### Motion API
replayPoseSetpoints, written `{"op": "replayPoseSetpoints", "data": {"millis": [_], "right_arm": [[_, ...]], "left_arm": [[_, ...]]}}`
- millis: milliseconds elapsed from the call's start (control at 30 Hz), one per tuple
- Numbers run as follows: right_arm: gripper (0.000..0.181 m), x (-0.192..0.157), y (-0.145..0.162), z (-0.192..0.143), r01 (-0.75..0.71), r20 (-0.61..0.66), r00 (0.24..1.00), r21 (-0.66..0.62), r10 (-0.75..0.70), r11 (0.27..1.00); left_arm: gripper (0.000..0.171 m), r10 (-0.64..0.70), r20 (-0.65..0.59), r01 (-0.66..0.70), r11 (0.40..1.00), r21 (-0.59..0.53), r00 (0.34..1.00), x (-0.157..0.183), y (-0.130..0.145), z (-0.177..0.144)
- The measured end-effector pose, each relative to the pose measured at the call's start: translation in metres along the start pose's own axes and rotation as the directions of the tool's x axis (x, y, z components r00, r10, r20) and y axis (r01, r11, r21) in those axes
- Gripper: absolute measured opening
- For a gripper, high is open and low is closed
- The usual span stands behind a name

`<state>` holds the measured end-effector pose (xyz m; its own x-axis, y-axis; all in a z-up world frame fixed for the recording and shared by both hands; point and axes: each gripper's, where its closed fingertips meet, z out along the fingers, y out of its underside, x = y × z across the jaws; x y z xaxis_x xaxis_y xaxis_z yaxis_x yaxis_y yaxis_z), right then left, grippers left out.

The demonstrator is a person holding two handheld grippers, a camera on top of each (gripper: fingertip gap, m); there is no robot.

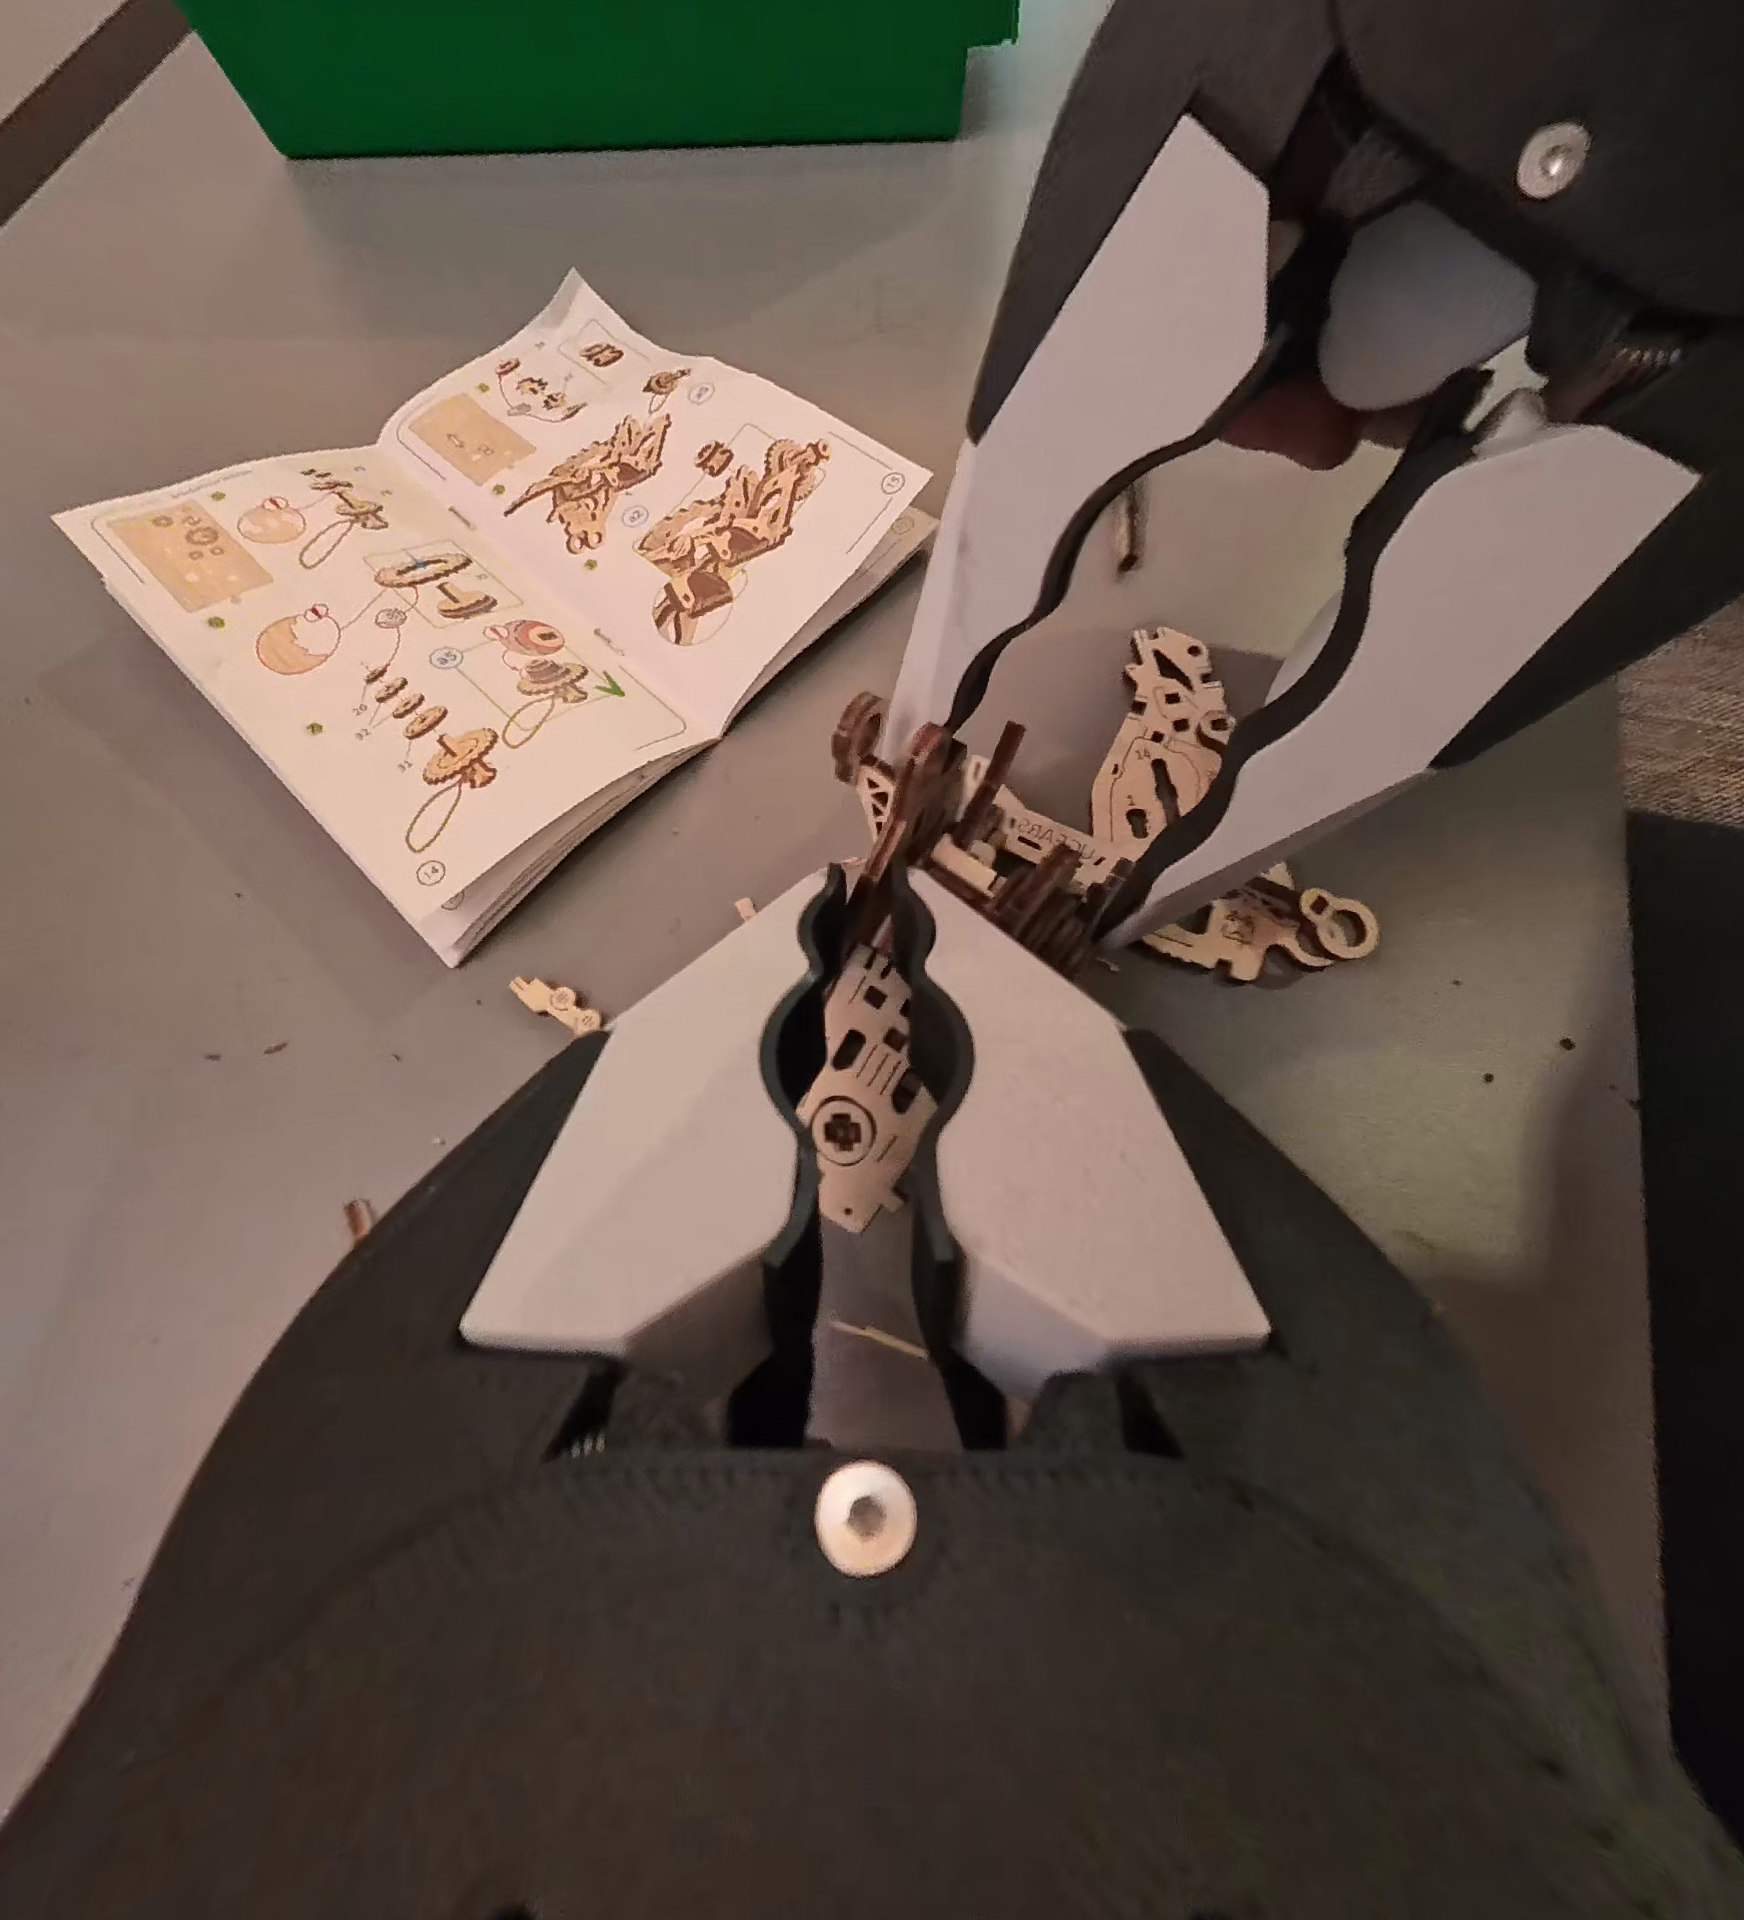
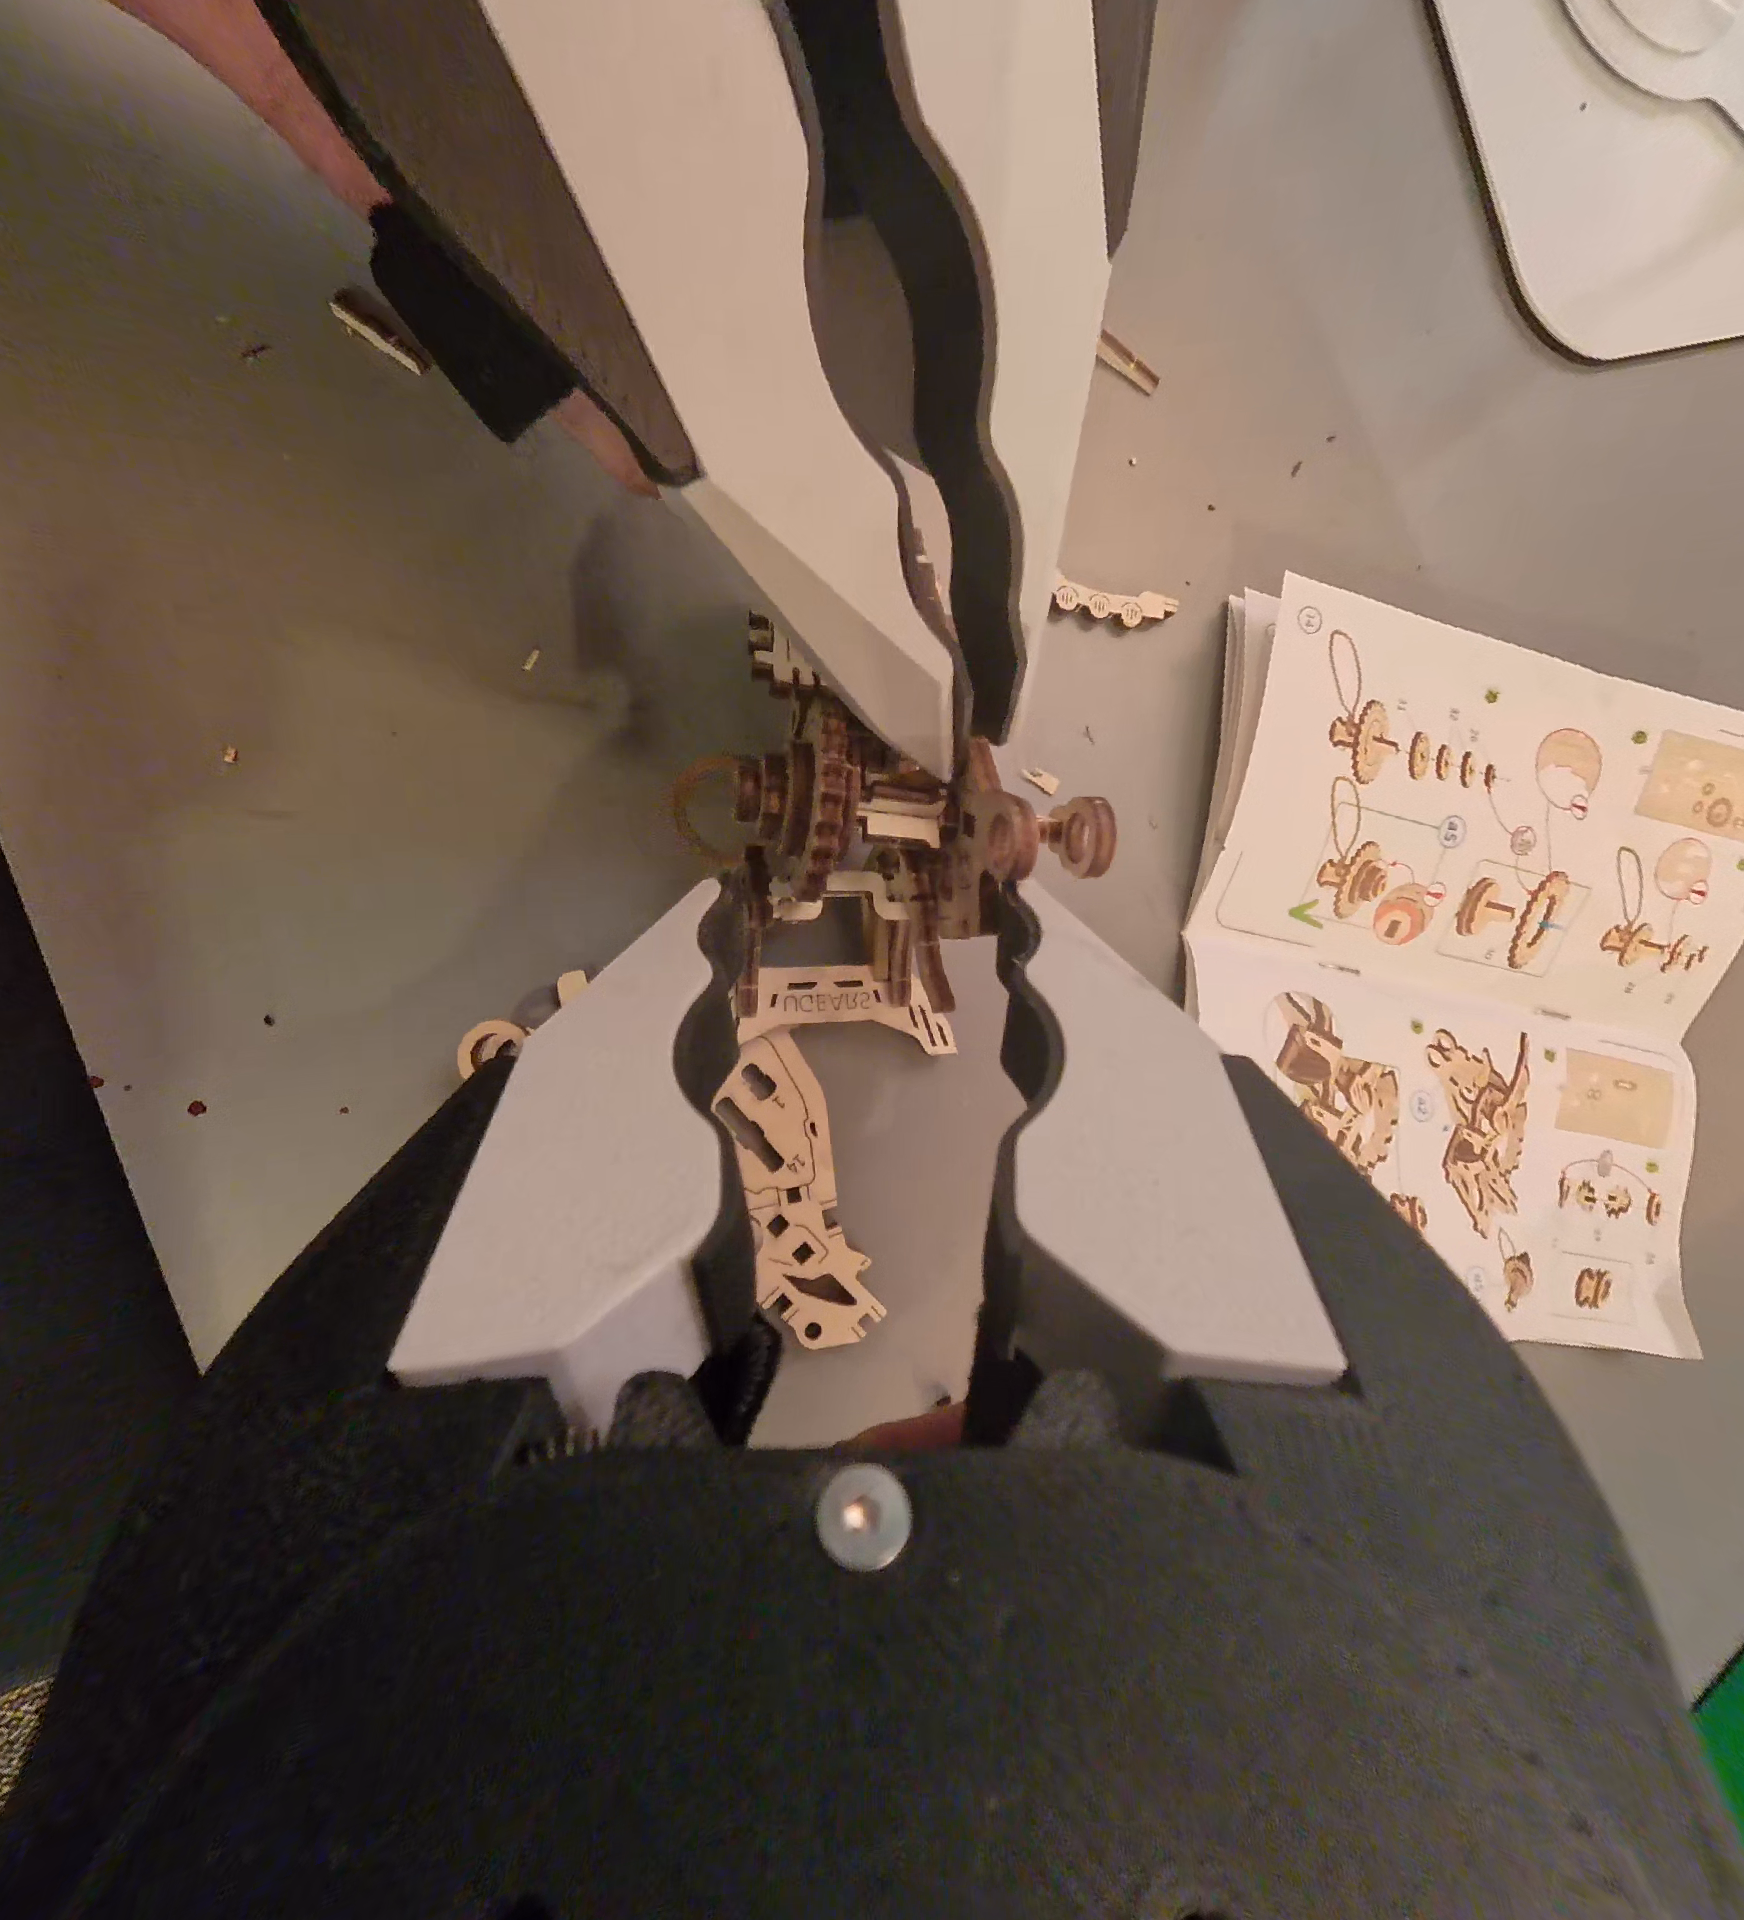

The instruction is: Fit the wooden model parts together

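My left gripper [image 1: 873, 883] is shut on a thin pale wooden part [image 1: 863, 1091] that stands on edge between its pads. Its tips meet the top of the brown geared wooden model [image 1: 993, 831]. In the right wrist view the left gripper [image 2: 972, 717] comes down from above onto the model [image 2: 847, 831]. My right gripper [image 2: 863, 904] holds the model by its two sides, jaws set wide. A pale flat frame piece [image 2: 795, 1174] runs back from the model between its fingers. In the left wrist view the right gripper [image 1: 1013, 842] reaches in from the upper right.
An open instruction booklet [image 1: 494, 613] [image 2: 1470, 935] lies on the grey table beside the model. A green box [image 1: 587, 73] stands behind it. A white board [image 2: 1626, 187] lies farther off. A loose ringed wooden piece [image 1: 1263, 925] and small scraps [image 2: 1112, 603] lie around. The tips of both grippers are at nearly the same place.
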<state>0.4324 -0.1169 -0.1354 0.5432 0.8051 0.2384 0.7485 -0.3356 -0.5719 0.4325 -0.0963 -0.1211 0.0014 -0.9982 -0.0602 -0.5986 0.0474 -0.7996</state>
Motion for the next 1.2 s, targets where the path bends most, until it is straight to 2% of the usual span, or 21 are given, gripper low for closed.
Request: {"op": "replayPoseSetpoints", "data": {"millis": [300, 467, 700, 767, 1033, 1200], "right_arm": [[0.046, -0.001, 0.000, 0.000, -0.003, 0.006, 1.000, -0.001, 0.004, 1.000], [0.045, -0.001, 0.000, 0.001, -0.012, 0.015, 1.000, -0.005, 0.012, 1.000], [0.046, -0.001, 0.000, 0.001, -0.026, 0.021, 0.999, -0.002, 0.026, 1.000], [0.045, -0.001, 0.000, 0.001, -0.035, 0.023, 0.999, -0.001, 0.035, 0.999], [0.046, 0.000, -0.001, 0.002, -0.055, 0.027, 0.998, 0.008, 0.055, 0.998], [0.050, 0.000, -0.006, -0.003, -0.058, 0.038, 0.998, 0.027, 0.056, 0.998]], "left_arm": [[0.005, 0.142, 0.071, -0.136, 0.987, -0.080, 0.987, -0.001, 0.003, -0.001], [0.008, 0.195, 0.059, -0.186, 0.974, -0.130, 0.979, 0.001, 0.005, -0.001], [0.012, 0.081, -0.001, -0.080, 0.995, -0.063, 0.997, 0.003, 0.003, -0.002], [0.012, 0.007, -0.033, -0.009, 0.999, -0.041, 0.999, 0.004, 0.002, -0.002], [0.014, -0.133, -0.118, 0.137, 0.990, 0.031, 0.984, 0.002, 0.002, -0.010], [0.017, -0.119, -0.184, 0.134, 0.989, 0.069, 0.976, 0.008, 0.003, -0.023]]}}
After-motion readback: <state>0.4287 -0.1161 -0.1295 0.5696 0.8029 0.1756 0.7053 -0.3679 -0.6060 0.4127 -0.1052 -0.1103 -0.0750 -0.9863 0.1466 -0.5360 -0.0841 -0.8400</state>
